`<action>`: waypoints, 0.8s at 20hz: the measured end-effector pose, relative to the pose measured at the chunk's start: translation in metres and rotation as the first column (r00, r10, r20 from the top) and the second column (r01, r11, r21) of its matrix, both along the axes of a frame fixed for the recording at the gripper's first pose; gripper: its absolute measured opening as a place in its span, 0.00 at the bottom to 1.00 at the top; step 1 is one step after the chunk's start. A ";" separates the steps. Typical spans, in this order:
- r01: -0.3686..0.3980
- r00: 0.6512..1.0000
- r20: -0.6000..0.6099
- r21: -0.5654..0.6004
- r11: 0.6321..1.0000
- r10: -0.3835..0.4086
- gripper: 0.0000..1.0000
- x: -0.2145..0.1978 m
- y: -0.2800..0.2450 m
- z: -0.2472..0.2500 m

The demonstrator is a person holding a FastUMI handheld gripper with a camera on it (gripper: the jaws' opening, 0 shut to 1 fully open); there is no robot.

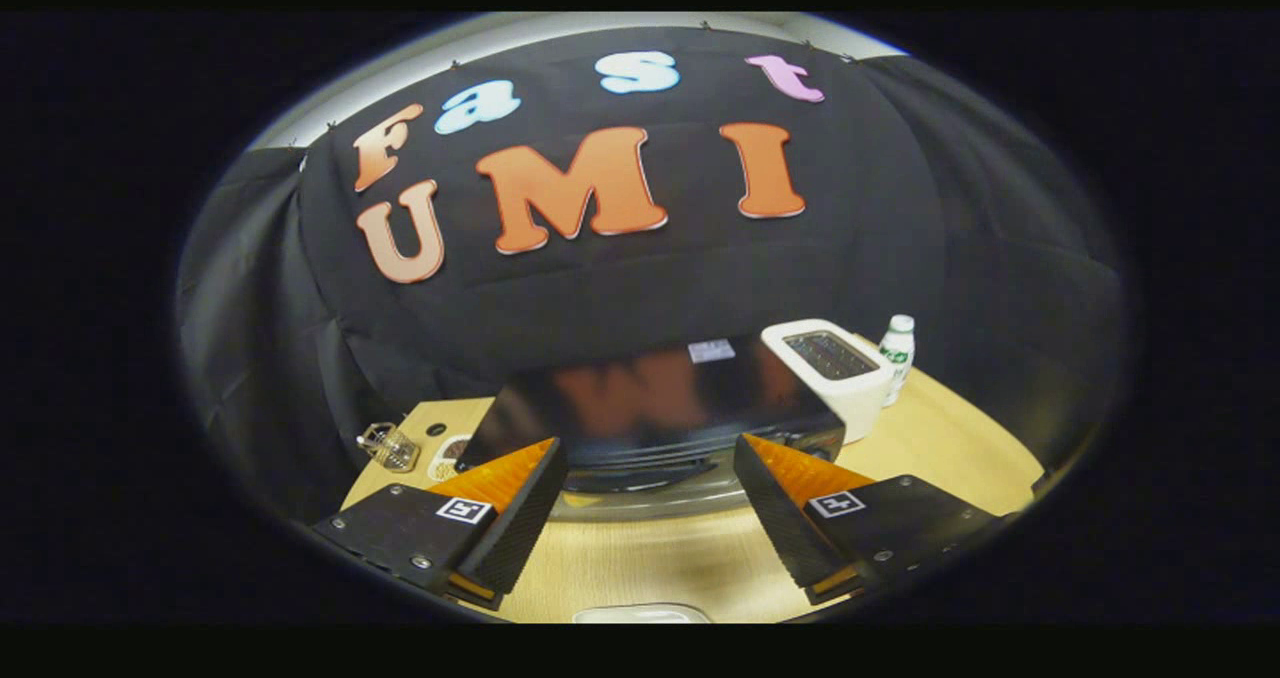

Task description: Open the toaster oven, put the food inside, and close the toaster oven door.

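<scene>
Plate edge: a pale rim [640, 614] shows at the very near end of the wooden table [650, 568], below and between the fingers; what it carries cannot be told.
Gripper: the gripper [648, 478] is held above the table with its fingers spread wide, nothing between them.
Open room: bare tabletop fills the stretch between the pale rim and the oven front.
Toaster oven: the toaster oven [650, 408] stands just ahead of the fingers, centred in their gap, its dark glossy top mirroring the booth wall; its front with a curved handle [640, 483] faces the gripper, and the door looks shut.
Right side: a white toaster [830, 373] stands right beside the oven's far right corner, and a small white bottle [897, 356] just beyond it near the table's far edge.
Left side: a small clear glass container [390, 446] sits at the table's left edge, with a small round dish [448, 456] between it and the oven.
Backdrop: black cloth [620, 288] hangs close behind the table.
</scene>
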State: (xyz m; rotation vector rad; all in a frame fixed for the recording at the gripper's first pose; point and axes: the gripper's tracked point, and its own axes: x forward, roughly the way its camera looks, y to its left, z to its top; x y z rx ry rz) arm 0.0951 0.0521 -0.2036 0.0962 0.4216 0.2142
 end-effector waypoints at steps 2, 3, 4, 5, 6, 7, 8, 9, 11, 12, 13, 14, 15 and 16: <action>0.014 0.998 0.067 -0.030 0.999 -0.012 0.99 0.002 -0.012 0.040; 0.027 0.995 0.100 -0.047 0.999 -0.022 0.99 0.004 -0.020 0.062; 0.044 0.991 0.131 -0.056 0.997 -0.036 0.99 0.003 -0.029 0.081; 0.060 0.987 0.156 -0.056 0.997 -0.051 0.99 0.003 -0.035 0.100; 0.071 0.983 0.176 -0.049 0.996 -0.061 0.99 0.001 -0.042 0.116; 0.081 0.978 0.195 -0.042 0.996 -0.071 0.99 -0.003 -0.048 0.131; 0.094 0.973 0.215 -0.042 0.995 -0.083 0.99 -0.007 -0.056 0.143; 0.110 0.968 0.230 -0.047 0.993 -0.096 0.99 -0.009 -0.065 0.151; 0.135 0.962 0.247 -0.053 0.989 -0.118 0.99 -0.018 -0.081 0.163; 0.145 0.959 0.253 -0.051 0.988 -0.128 0.99 -0.022 -0.088 0.167; 0.152 0.957 0.256 -0.047 0.987 -0.135 0.99 -0.025 -0.094 0.169; 0.157 0.957 0.253 -0.042 0.987 -0.142 0.99 -0.028 -0.099 0.170; 0.161 0.956 0.253 -0.035 0.986 -0.147 0.99 -0.031 -0.104 0.171; 0.162 0.956 0.254 -0.028 0.986 -0.150 0.99 -0.033 -0.109 0.172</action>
